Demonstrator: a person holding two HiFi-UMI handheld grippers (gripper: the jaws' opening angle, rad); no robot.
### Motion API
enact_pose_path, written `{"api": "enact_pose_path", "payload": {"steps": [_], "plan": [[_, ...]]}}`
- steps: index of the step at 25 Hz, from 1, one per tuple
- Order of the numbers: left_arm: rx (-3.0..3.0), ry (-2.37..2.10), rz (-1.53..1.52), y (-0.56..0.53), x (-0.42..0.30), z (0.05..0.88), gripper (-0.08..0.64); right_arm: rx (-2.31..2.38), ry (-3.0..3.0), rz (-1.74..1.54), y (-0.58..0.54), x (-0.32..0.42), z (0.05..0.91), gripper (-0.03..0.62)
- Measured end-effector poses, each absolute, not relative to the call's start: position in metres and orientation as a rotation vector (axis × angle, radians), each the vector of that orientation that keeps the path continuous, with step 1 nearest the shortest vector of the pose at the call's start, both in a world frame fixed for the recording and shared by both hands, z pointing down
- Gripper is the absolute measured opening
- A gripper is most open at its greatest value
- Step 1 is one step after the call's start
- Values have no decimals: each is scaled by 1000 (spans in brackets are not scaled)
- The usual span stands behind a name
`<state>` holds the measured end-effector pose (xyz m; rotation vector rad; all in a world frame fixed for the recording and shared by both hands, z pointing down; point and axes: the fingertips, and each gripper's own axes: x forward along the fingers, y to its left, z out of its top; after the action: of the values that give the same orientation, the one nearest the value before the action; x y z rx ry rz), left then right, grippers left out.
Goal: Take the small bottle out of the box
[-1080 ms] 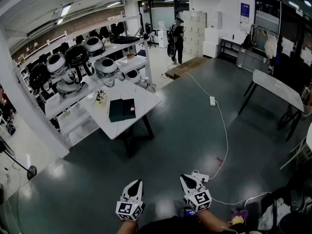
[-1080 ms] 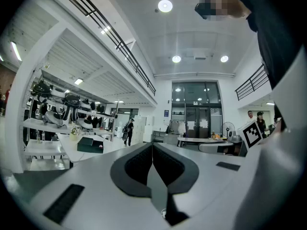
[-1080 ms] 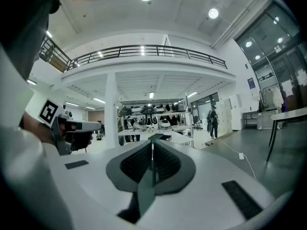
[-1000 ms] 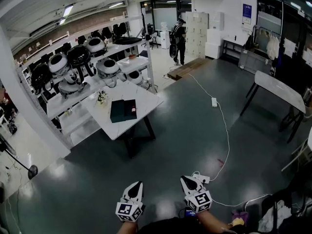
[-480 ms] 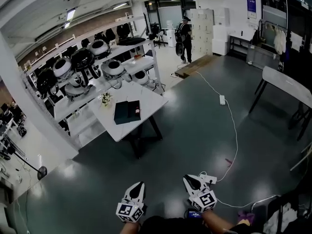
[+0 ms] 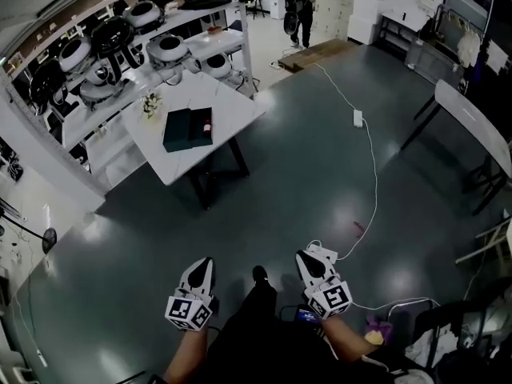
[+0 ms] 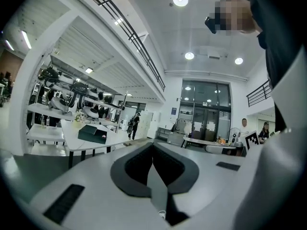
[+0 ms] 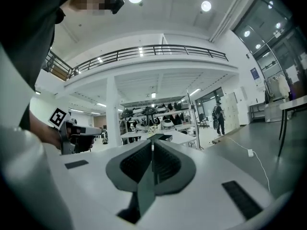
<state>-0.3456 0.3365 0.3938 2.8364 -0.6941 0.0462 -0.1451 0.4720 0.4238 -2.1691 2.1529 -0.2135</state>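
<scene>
My left tool [image 6: 206, 261] has its jaws pressed flat together on nothing. My right tool [image 6: 302, 254] is the same, tight and empty. Both hang low over the dark floor [image 6: 320, 182], side by side, with the person's leg between them.

The dark box [image 6: 189, 129] lies flat on the white desk [image 6: 232, 106], well apart from both tools. The small bottle [image 6: 206, 126] shows as a reddish spot inside the box's right-hand end.

Only the head view gives me the white cable [image 6: 372, 182] running across the floor to a power strip [image 6: 358, 118], off to the right of the line from the tools to the desk. The left gripper view shows the box side-on, left of the jaw line, red spot included. The right gripper view puts the box just above the jaw tips, too small there to pick out the bottle. That view also catches the left tool's marker cube [image 8: 58, 117] with its black-and-white square pattern.

Between the tools and the desk the floor lies open. Shelving [image 6: 112, 34] loaded with round white-and-black units stands just behind the desk. A second desk [image 6: 472, 126] sits at the right edge, and a person [image 6: 302, 2] stands at the far end.
</scene>
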Motion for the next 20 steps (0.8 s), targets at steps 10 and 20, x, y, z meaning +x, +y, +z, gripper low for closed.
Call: {"api": "enact_pose_path", "payload": {"steps": [10,20], "plan": [[2767,-704,51,200,-267,421,17,-2339,2132,-188,356,-19,401,38],[2780,-587,11,108,-177,417,17,-2417,2009,-174,278,67,394,38]]}}
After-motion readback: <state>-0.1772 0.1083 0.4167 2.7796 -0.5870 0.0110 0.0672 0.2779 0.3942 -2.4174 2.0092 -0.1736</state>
